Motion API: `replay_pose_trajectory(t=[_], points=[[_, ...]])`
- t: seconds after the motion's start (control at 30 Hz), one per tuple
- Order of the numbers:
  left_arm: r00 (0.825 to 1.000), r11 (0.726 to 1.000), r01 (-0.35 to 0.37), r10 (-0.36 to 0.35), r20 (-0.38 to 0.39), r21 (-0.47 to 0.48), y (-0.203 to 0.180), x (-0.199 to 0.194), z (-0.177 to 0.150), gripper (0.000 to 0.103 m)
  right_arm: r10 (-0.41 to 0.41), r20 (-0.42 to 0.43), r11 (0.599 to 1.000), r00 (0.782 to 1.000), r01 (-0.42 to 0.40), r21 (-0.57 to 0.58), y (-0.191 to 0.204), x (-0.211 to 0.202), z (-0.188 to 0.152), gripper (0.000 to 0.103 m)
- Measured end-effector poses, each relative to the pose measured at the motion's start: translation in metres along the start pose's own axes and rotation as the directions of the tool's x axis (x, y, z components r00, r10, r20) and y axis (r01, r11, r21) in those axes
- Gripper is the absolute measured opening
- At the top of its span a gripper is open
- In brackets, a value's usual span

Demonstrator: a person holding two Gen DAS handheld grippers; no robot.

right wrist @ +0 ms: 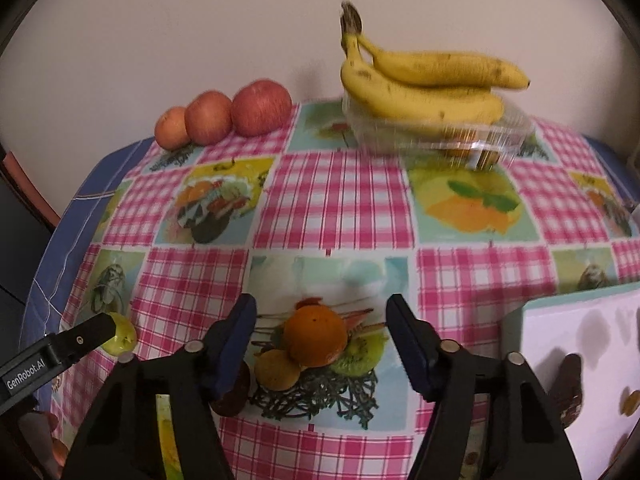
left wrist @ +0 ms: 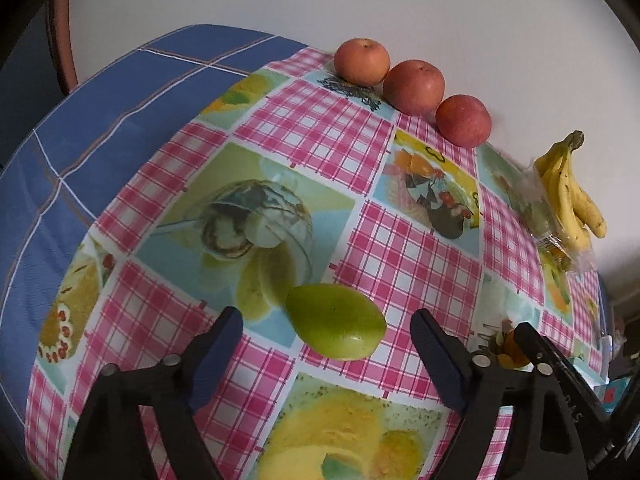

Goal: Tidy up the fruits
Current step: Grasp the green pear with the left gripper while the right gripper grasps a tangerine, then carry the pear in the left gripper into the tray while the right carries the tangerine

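Fruits lay on pink checked tablecloth (left wrist: 400, 240). Green smooth mango (left wrist: 336, 322) sat between left gripper (left wrist: 326, 340) jaws, spread, not touching. Looked firm, slippery; grab fat middle. Right gripper (right wrist: 320, 340) spread around small orange tangerine (right wrist: 316, 338): soft, squeeze gently. Only right view showed brown round fruit (right wrist: 277, 369) at tangerine's 7 o'clock.

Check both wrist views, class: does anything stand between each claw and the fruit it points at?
Nothing visible does. The green fruit lies on bare tablecloth just ahead of the open left claw; the orange fruit lies likewise before the open right claw.
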State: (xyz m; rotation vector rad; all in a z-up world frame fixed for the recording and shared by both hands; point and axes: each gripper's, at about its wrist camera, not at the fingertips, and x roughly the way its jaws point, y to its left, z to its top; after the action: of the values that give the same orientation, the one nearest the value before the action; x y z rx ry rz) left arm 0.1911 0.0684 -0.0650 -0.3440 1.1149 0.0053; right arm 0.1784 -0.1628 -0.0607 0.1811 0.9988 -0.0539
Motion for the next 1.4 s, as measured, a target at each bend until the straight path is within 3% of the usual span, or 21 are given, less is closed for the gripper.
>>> replay_pose_trajectory(t=[0.33, 0.43, 0.8, 1.4], points=[[1.000, 1.000, 0.021, -0.021, -0.021, -0.010, -0.001, 0.010, 0.003, 0.056, 0.026, -0.028, 0.999, 0.999, -0.026, 0.025, -0.004, 0.012, -0.007, 0.043], [1.000, 1.000, 0.022, -0.022, -0.021, -0.009, -0.002, 0.010, 0.004, 0.055, 0.044, -0.024, 0.999, 0.999, -0.044, 0.024, -0.003, 0.011, -0.007, 0.037], [0.998, 0.999, 0.053, -0.053, -0.024, -0.006, -0.001, -0.006, 0.001, 0.055, 0.054, -0.013, 0.998, 0.998, -0.053, 0.039, -0.007, 0.002, -0.008, 0.036], [0.996, 0.990, 0.055, -0.064, 0.068, 0.130, -0.044, -0.086, -0.044, 0.055, 0.091, 0.045, 0.987, 0.995, -0.096, 0.132, -0.030, -0.089, -0.031, 0.036]])
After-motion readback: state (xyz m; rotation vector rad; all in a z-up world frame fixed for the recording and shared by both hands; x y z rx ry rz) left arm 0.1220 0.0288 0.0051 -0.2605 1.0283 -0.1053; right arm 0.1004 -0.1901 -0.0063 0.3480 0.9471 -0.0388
